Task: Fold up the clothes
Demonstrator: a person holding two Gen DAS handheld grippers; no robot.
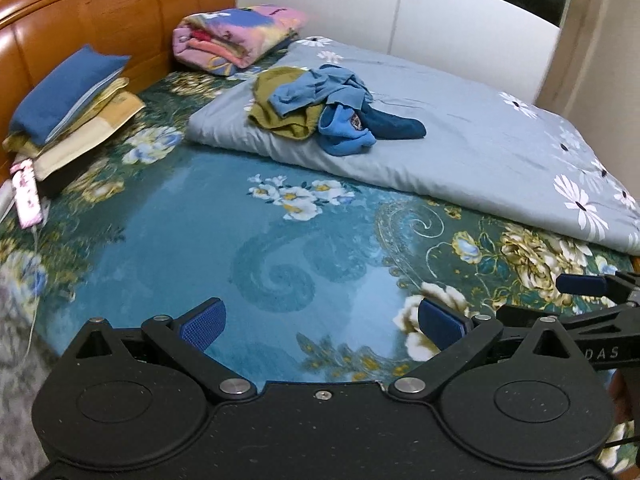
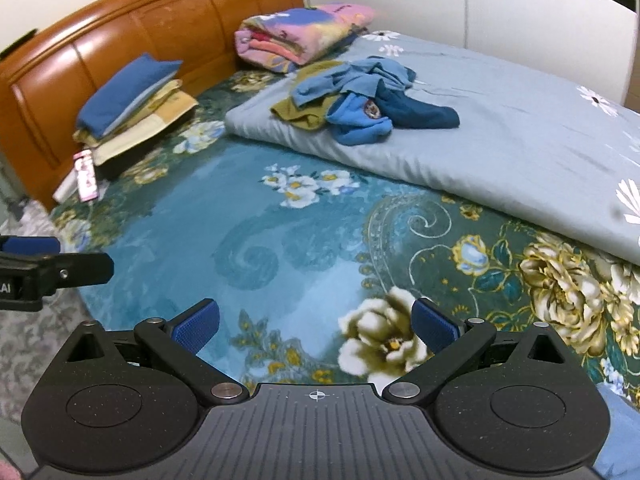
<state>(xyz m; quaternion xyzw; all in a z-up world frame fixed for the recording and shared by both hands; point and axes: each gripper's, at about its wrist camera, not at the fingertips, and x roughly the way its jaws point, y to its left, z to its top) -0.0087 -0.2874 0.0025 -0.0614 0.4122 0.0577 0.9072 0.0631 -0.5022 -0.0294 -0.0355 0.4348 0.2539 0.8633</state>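
A loose heap of clothes (image 1: 320, 104) (image 2: 360, 100) lies far ahead on a grey-blue quilt (image 1: 460, 148) (image 2: 500, 148): an olive garment, a light blue one, a bright blue fleece piece and a dark teal one. My left gripper (image 1: 320, 326) hovers open over the floral bedsheet (image 1: 200, 248), nothing between its blue pads. Beside it to the right, my right gripper (image 2: 316, 326) also stands open and empty above the sheet (image 2: 180, 232). Each gripper shows at the edge of the other's view. Both are well short of the heap.
A wooden headboard (image 1: 100, 12) (image 2: 140, 28) runs along the back left. In front of it sit a stack of folded pillows (image 1: 68, 112) (image 2: 132, 108) and a rolled pink quilt (image 1: 236, 36) (image 2: 300, 32). A white wardrobe (image 1: 400, 12) stands behind the bed.
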